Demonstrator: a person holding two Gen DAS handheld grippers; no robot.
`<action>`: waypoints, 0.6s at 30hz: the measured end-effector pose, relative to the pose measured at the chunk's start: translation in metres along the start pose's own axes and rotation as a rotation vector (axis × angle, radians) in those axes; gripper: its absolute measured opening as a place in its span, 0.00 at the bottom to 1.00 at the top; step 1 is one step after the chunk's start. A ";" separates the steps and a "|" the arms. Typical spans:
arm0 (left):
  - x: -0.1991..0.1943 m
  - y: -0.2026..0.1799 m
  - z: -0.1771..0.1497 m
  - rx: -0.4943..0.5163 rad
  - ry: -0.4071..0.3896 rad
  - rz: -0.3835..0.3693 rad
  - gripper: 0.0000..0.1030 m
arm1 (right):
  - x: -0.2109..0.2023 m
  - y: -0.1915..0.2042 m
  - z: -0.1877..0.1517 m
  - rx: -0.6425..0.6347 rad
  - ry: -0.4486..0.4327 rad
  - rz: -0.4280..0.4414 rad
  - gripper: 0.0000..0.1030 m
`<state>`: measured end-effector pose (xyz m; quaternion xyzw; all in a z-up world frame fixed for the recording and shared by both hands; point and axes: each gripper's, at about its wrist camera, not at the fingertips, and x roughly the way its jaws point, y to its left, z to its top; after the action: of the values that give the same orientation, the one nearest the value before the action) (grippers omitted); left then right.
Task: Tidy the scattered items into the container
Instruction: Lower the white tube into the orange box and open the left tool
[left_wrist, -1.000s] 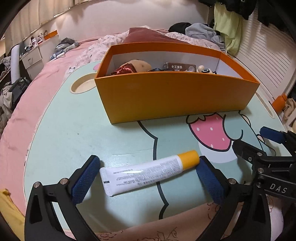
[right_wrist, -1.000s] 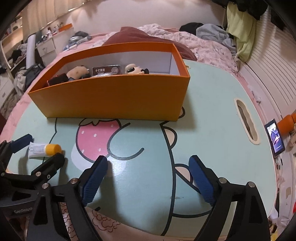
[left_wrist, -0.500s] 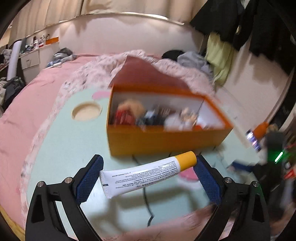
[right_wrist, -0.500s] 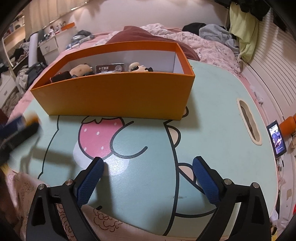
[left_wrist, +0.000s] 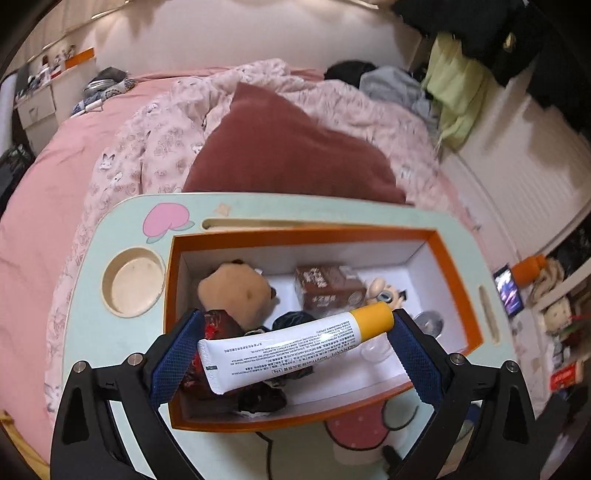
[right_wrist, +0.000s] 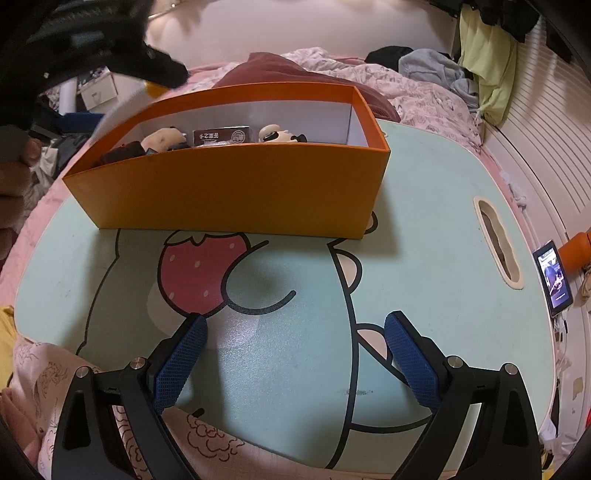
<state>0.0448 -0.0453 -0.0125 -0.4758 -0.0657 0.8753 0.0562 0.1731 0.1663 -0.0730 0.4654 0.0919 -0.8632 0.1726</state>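
My left gripper (left_wrist: 295, 345) is shut on a white tube with a yellow cap (left_wrist: 295, 341), gripped end to end, and holds it in the air above the orange box (left_wrist: 458, 291). The box holds a tan plush (left_wrist: 232, 291), a brown carton (left_wrist: 325, 288), a small panda figure (left_wrist: 384, 291) and dark wrapped items. In the right wrist view the same orange box (right_wrist: 236, 192) stands at the far side of the mint lap table (right_wrist: 424, 229). My right gripper (right_wrist: 295, 354) is open and empty, low over the table's front part. The left gripper shows blurred at the top left (right_wrist: 110, 44).
The table has a round cup recess (left_wrist: 133, 286) left of the box and a slot handle (right_wrist: 498, 243) at the right. A phone (right_wrist: 554, 280) and an orange bottle (right_wrist: 580, 251) lie beyond the right edge. Pink bedding and a dark red pillow (left_wrist: 291, 147) lie behind.
My left gripper has lifted the tube off the table and carried it forward to above the orange box. The right gripper has stayed almost still and open.
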 end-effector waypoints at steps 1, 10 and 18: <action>0.002 0.000 -0.001 0.004 0.010 0.000 0.96 | 0.000 0.000 0.000 0.000 0.000 0.000 0.94; -0.007 0.004 -0.001 -0.016 0.062 -0.234 0.96 | 0.000 0.001 0.000 -0.001 0.000 0.001 0.94; 0.000 0.014 0.001 -0.088 0.088 -0.318 0.95 | 0.001 0.003 0.001 -0.003 0.000 0.002 0.94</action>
<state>0.0432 -0.0591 -0.0146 -0.4993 -0.1759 0.8299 0.1760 0.1730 0.1633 -0.0735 0.4654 0.0927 -0.8628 0.1741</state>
